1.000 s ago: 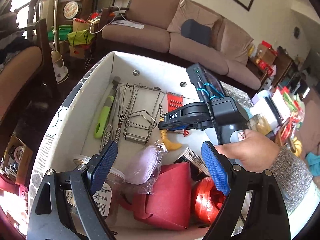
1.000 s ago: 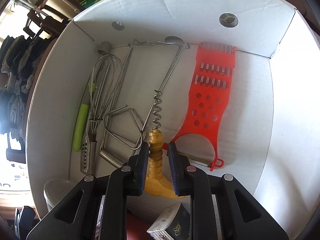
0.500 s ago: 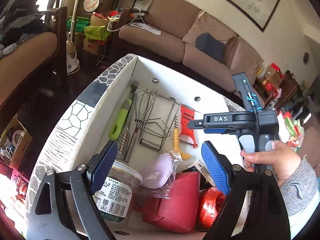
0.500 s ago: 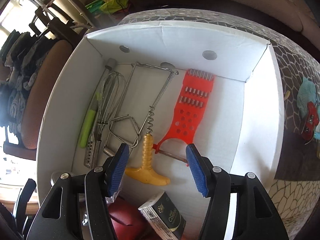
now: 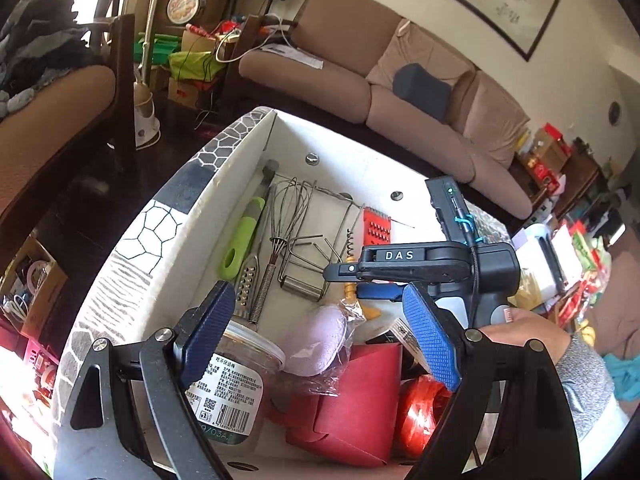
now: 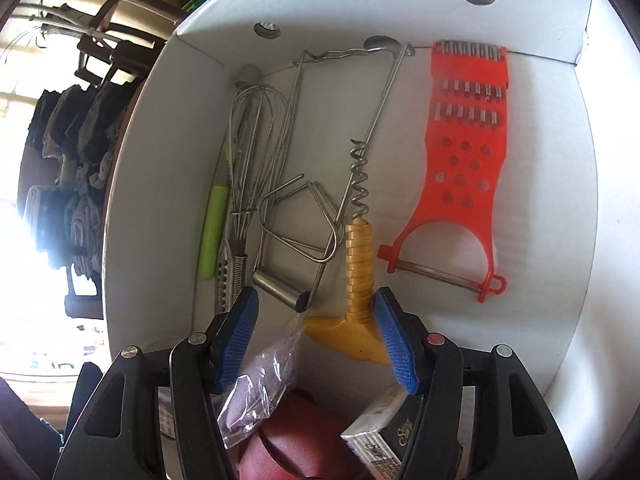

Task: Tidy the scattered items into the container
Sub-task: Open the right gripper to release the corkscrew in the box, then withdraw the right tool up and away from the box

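Observation:
The white cardboard box [image 5: 224, 208] holds a whisk [image 6: 256, 140], a green-handled peeler [image 6: 214, 232], a bent wire tool [image 6: 280, 288], a red grater [image 6: 468, 152] and a yellow-handled corkscrew [image 6: 360, 264]. My right gripper [image 6: 316, 308] hovers open just over the corkscrew. The yellow handle lies on the box floor by the right pad, not pinched. In the left wrist view a hand holds the right gripper [image 5: 352, 280] inside the box. My left gripper [image 5: 318, 300] stands wide open and empty above the box's near end.
At the near end of the box lie a labelled jar [image 5: 232, 376], a purple lump in a clear bag [image 5: 316, 340], a red carton [image 5: 352, 412], a red twine roll [image 5: 424, 408] and a small printed packet [image 6: 380, 432]. A sofa [image 5: 360, 88] stands behind.
My right gripper has opened off the corkscrew handle, lifted away, then dropped back close over it. The corkscrew now lies loose in the box. The left view has drawn back a little.

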### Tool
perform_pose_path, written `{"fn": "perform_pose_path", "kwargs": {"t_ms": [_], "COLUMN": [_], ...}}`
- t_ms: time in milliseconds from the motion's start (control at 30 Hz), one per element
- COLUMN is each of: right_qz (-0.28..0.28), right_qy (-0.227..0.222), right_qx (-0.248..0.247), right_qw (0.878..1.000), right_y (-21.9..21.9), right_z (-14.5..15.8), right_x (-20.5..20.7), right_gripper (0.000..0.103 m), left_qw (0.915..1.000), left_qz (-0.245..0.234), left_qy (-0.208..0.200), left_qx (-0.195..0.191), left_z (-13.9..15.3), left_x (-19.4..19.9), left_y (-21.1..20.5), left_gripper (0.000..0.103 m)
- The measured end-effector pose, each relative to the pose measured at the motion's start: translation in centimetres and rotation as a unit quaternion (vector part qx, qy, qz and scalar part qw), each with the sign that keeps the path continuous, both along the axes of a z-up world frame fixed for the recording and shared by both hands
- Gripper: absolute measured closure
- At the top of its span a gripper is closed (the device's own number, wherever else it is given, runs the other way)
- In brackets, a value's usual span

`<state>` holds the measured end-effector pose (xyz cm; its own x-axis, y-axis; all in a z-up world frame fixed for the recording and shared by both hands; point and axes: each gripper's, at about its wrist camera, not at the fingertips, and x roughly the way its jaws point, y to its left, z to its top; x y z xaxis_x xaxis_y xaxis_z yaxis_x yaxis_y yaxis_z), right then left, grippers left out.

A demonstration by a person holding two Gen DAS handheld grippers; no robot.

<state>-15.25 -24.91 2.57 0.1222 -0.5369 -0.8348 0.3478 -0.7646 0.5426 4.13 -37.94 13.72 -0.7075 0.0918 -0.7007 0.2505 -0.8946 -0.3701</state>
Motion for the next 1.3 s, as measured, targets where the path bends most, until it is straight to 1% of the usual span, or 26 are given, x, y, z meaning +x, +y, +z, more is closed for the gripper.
{"fn": "perform_pose_path", "kwargs": {"t_ms": [100, 233, 300, 333, 400, 467, 533, 667, 733, 767, 833, 867, 967, 1033, 1100, 1167, 1300], "right_qz": [-0.009, 0.002, -0.004, -0.009, -0.025, -0.042, -0.055, -0.053, -0.057, -0.06, -0.067, -0.071, -0.074, -0.08, -0.087, -0.093, -0.095], "right_qy": [-0.006, 0.039, 0.052, 0.055, 0.056, 0.026, -0.006, -0.027, -0.034, -0.032, -0.016, -0.012, -0.016, -0.014, -0.002, 0.009, 0.024], "right_qx": [-0.007, 0.038, 0.04, 0.03, -0.015, -0.07, -0.096, -0.086, -0.084, -0.084, -0.059, -0.055, -0.071, -0.085, -0.089, -0.089, -0.115], "right_qw": [1.0, 0.999, 0.998, 0.998, 0.998, 0.996, 0.994, 0.995, 0.994, 0.994, 0.996, 0.996, 0.995, 0.993, 0.992, 0.992, 0.988], "right_y": [-0.1, -0.1, 0.3, 0.4, 0.9, 1.2, 1.0, -0.2, -0.5, -0.5, 0.0, 0.3, 0.8, 1.5, 2.3, 3.0, 4.9], "right_z": [-0.2, 0.9, 1.6, 2.0, 3.0, 3.2, 2.6, 1.0, 0.4, 0.4, 0.4, 0.5, 0.4, 0.9, 1.8, 2.8, 5.4], "right_x": [0.0, 0.1, 0.1, 0.1, 0.0, -0.1, -0.4, -0.7, -0.8, -0.8, -1.0, -1.1, -1.3, -1.5, -1.8, -2.0, -2.1], "right_gripper": [0.04, 0.04, 0.04, 0.04, 0.04, 0.039, 0.039, 0.036, 0.038, 0.038, 0.036, 0.036, 0.036, 0.036, 0.036, 0.032, 0.032], "left_qw": [1.0, 1.0, 1.0, 1.0, 1.0, 0.9999, 0.9997, 0.9998, 0.9998, 0.9998, 0.9999, 0.9999, 0.9999, 0.9999, 0.9999, 0.9999, 0.9995], "left_qz": [-0.002, -0.007, -0.006, -0.005, 0.0, 0.008, 0.013, 0.01, 0.007, 0.006, 0.005, 0.004, 0.003, 0.004, 0.003, -0.001, -0.029], "left_qy": [-0.003, -0.002, -0.001, 0.0, 0.003, 0.005, 0.005, 0.002, 0.0, 0.0, -0.002, -0.003, -0.002, -0.002, -0.002, -0.002, -0.005], "left_qx": [-0.002, -0.003, -0.001, 0.002, 0.008, 0.014, 0.021, 0.019, 0.017, 0.016, 0.015, 0.014, 0.012, 0.012, 0.015, 0.015, 0.006], "left_z": [-0.1, 0.0, 0.0, 0.1, 0.1, 0.1, 0.1, 0.0, 0.0, -0.1, -0.1, -0.1, -0.1, -0.1, -0.2, -0.2, -0.1], "left_x": [-0.1, -0.1, 0.0, 0.0, 0.2, 0.4, 0.5, 0.3, 0.2, 0.1, 0.0, 0.0, 0.1, 0.1, 0.1, 0.1, -0.4], "left_y": [0.2, 0.5, 0.5, 0.4, 0.0, -0.5, -0.8, -0.8, -0.6, -0.5, -0.3, -0.3, -0.1, -0.2, -0.2, 0.0, 1.4], "left_gripper": [0.019, 0.019, 0.019, 0.019, 0.019, 0.019, 0.019, 0.019, 0.019, 0.019, 0.019, 0.019, 0.019, 0.019, 0.019, 0.019, 0.018]}}
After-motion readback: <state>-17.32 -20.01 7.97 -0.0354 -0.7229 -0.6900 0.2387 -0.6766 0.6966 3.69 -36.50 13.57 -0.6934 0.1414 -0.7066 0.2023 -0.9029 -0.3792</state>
